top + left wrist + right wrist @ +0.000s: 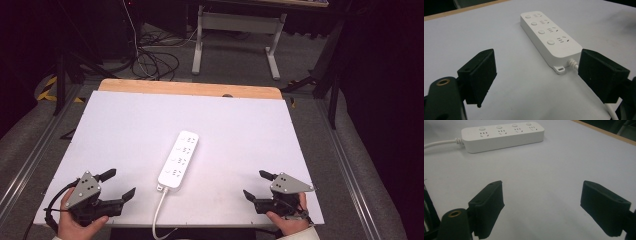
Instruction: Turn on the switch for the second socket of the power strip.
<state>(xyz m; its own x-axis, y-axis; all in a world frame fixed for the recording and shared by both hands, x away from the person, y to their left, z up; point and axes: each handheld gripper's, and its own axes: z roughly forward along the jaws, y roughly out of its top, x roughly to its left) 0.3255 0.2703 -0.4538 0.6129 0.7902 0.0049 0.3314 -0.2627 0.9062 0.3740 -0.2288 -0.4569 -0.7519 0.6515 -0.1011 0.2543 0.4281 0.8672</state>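
While both tools gape, power strip (179,159) lies between.

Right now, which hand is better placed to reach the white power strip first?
Probably the left. The left gripper sits closer to the power strip, near its cable end, jaws open. The right gripper, also open, is farther off across bare table.
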